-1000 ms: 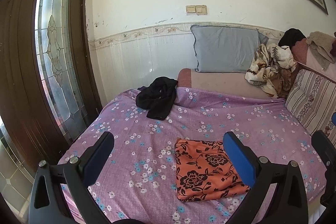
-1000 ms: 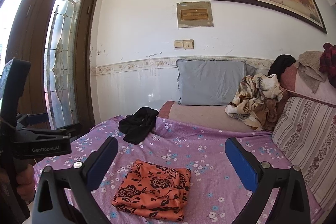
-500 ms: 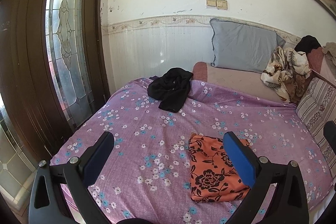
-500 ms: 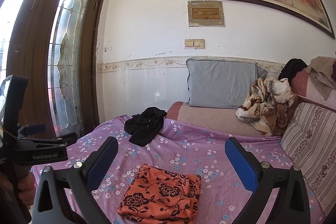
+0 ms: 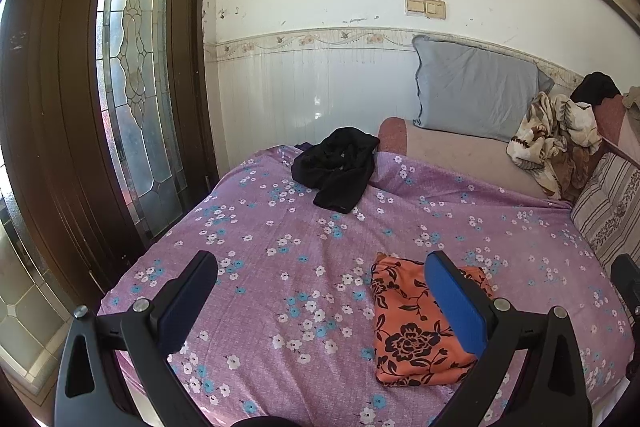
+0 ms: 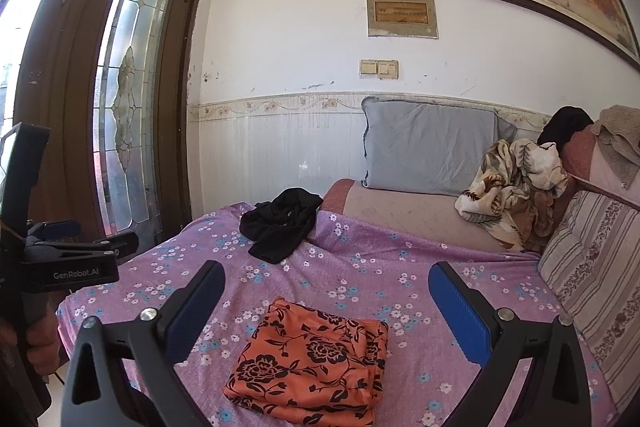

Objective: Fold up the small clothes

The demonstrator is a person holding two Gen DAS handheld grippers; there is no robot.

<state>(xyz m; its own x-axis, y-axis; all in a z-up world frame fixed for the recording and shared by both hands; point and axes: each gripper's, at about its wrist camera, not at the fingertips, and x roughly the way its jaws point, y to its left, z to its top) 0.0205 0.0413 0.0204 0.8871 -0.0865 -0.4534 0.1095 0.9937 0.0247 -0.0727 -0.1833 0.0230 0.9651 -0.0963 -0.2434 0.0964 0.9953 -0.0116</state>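
Both claws, left point(image 5: 320, 303) and right point(image 6: 326, 307), are hanging spread apart and empty; the crumpled black garment point(image 5: 336, 169) is lying on the purple floral bedsheet point(image 5: 260, 247), best pinched at an edge and spread flat beside the folded orange floral cloth point(image 6: 310, 359).

A purple floral bedsheet point(image 6: 360, 267) covers the surface ahead of the tool. A grey pillow point(image 6: 428, 149) leans upright against the far wall, with a crumpled patterned blanket point(image 6: 512, 183) to its right. A striped cushion point(image 6: 592, 267) lies at far right. A stained-glass door point(image 5: 136, 75) stands at left.
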